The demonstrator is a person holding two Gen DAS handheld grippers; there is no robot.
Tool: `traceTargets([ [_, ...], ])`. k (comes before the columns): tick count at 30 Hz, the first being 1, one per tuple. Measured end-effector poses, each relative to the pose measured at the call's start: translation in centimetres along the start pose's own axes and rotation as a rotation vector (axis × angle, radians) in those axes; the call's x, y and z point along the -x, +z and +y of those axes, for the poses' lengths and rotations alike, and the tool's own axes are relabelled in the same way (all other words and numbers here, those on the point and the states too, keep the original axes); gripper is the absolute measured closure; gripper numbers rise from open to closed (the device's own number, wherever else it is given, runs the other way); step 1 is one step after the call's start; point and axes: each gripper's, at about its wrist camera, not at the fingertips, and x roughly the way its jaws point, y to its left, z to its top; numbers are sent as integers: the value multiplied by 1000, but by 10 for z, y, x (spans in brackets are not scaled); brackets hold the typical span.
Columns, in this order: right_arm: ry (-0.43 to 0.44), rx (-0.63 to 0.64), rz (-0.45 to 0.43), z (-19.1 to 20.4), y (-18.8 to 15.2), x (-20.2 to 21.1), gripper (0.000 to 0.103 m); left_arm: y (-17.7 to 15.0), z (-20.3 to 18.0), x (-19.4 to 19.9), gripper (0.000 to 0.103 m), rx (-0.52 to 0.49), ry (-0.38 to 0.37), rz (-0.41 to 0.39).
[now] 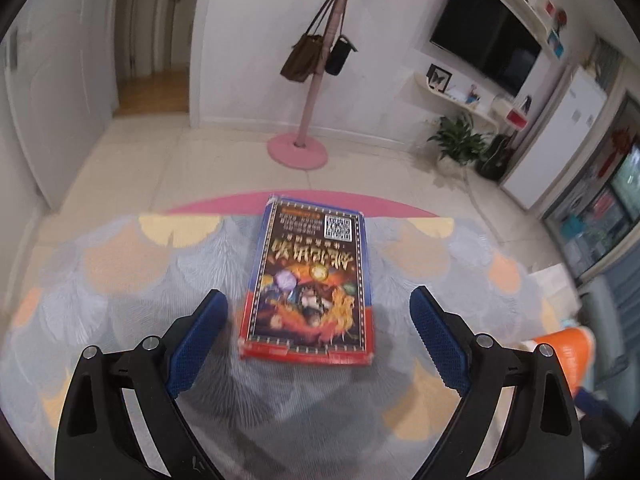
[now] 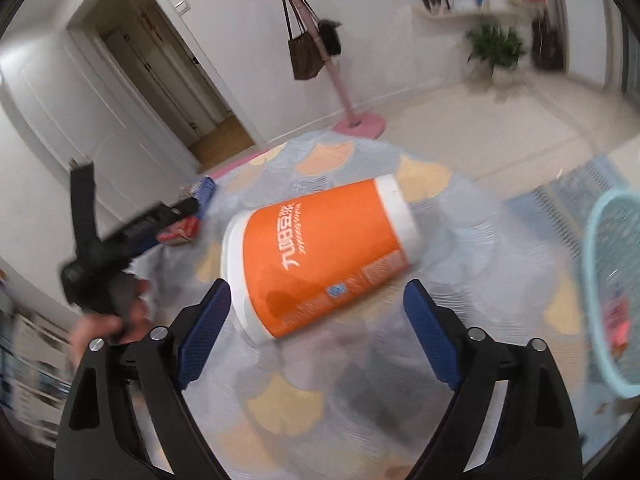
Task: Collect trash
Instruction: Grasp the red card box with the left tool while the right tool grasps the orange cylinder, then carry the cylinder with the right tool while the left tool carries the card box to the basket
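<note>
A flat red and blue printed box (image 1: 310, 284) lies on the patterned tablecloth (image 1: 120, 280), straight ahead of my left gripper (image 1: 318, 300). That gripper stands open, its blue pads on either side of the box's near end without touching it. An orange and white cup (image 2: 324, 256) lies on its side on the cloth in front of my right gripper (image 2: 316, 292), which is open with the cup's base between its fingertips (image 2: 212, 312), apart from them. The same cup (image 1: 564, 348) shows at the right edge of the left wrist view. The left gripper and a hand (image 2: 104, 320) appear at the left of the right wrist view, beside the box (image 2: 188, 224).
A light blue mesh basket (image 2: 612, 280) with scraps inside stands at the table's right side. Beyond the table's far edge is tiled floor with a pink coat stand (image 1: 304, 120) carrying bags, a potted plant (image 1: 456, 140), and an open doorway (image 2: 192, 92).
</note>
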Motion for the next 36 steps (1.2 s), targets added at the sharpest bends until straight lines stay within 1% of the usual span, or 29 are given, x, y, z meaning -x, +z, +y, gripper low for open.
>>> traceTargets([
  [1, 18, -30, 13, -3, 3, -4, 19, -1, -2, -1, 18, -20, 25, -2],
  [2, 26, -57, 25, -6, 5, -9, 19, -1, -4, -1, 26, -33, 45, -5],
  [3, 32, -74, 35, -7, 8, -13, 19, -2, -6, 1, 36, -52, 59, -10],
  [4, 36, -91, 46, -7, 10, -19, 19, -3, -7, 2, 42, -71, 72, -14],
  [5, 34, -99, 50, -6, 12, -22, 19, -4, -5, 4, 44, -79, 75, -17],
  [7, 12, -96, 45, -2, 17, -28, 19, -6, 0, 9, 45, -60, 46, -27],
  [11, -36, -74, 39, 13, 32, -42, 19, -8, 6, 14, 45, -44, 27, -33],
  [13, -46, -74, 54, 18, 41, -51, 19, -8, 10, 15, 45, -29, 12, -35],
  [18, -117, -28, 70, 41, 52, -76, 20, -9, 17, 18, 45, -4, -10, -50],
  [21, -155, 21, 57, 57, 52, -89, 31, -10, 21, 20, 45, 17, -25, -54],
  [23, -149, 39, 50, 63, 49, -90, 40, -10, 22, 20, 45, 23, -32, -56],
  [25, -151, 56, 34, 68, 47, -87, 43, -11, 21, 21, 45, 18, -41, -65],
  [26, -153, 63, 31, 70, 46, -86, 48, -11, 20, 22, 45, 14, -43, -70],
  [27, -156, 76, 28, 71, 44, -84, 51, -11, 19, 24, 45, 6, -42, -79],
  [29, -152, 90, 20, 72, 40, -77, 64, -13, 16, 26, 45, -10, -43, -92],
  [31, -141, 99, 11, 71, 37, -68, 67, -14, 12, 30, 45, -15, -68, -103],
  [33, -132, 100, -5, 67, 33, -56, 68, -14, 7, 36, 45, -13, -119, -108],
  [36, -126, 118, -37, 60, 28, -34, 68, -14, -11, 50, 45, -61, -149, -150],
])
